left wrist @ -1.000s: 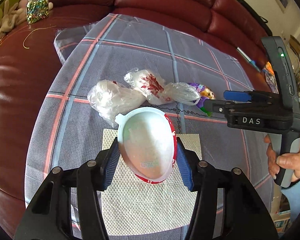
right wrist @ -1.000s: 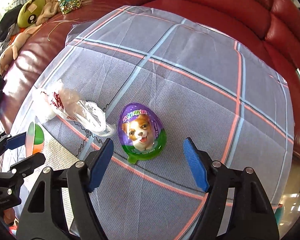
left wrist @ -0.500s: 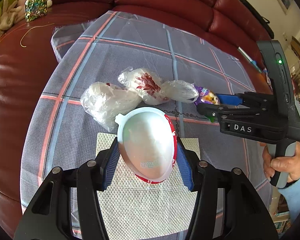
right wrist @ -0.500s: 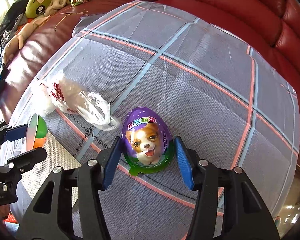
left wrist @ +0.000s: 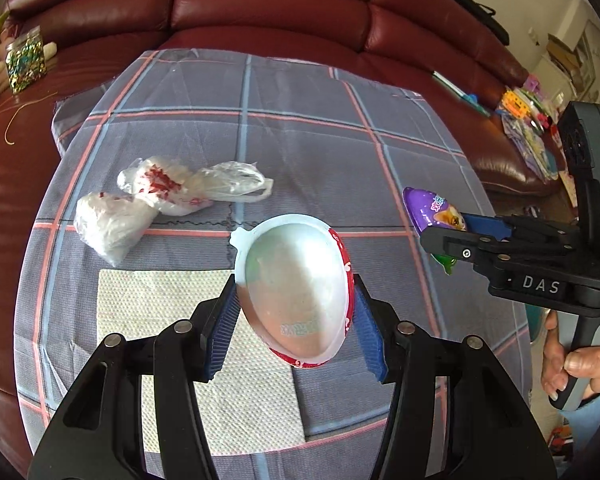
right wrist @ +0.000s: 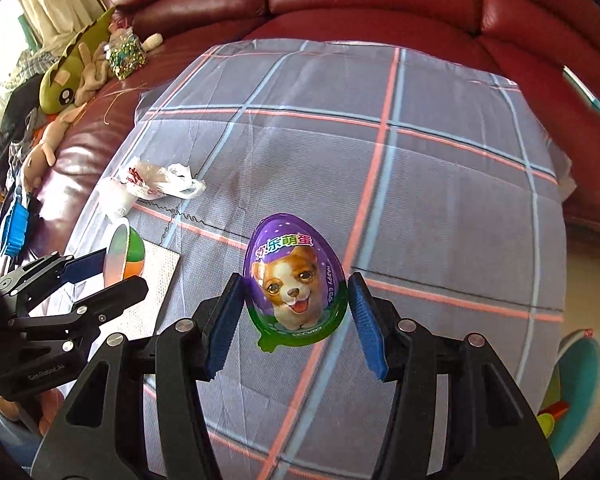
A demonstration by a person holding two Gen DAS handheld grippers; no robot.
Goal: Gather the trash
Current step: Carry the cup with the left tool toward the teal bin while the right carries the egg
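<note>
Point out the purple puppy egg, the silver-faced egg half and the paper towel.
purple puppy egg (right wrist: 296, 280): right wrist view, on the puppy print.
silver-faced egg half (left wrist: 296, 284): left wrist view, on its foil face.
paper towel (left wrist: 156, 308): left wrist view, bare left part.

The jar's glittery contents are too small to identify.

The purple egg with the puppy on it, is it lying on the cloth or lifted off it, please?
Lifted. The purple egg is clamped between the right gripper pads, clear of the plaid cloth.

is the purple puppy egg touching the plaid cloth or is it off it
Apart. In the left wrist view the purple puppy egg hangs clamped in the right gripper, clear above the plaid cloth.
</note>
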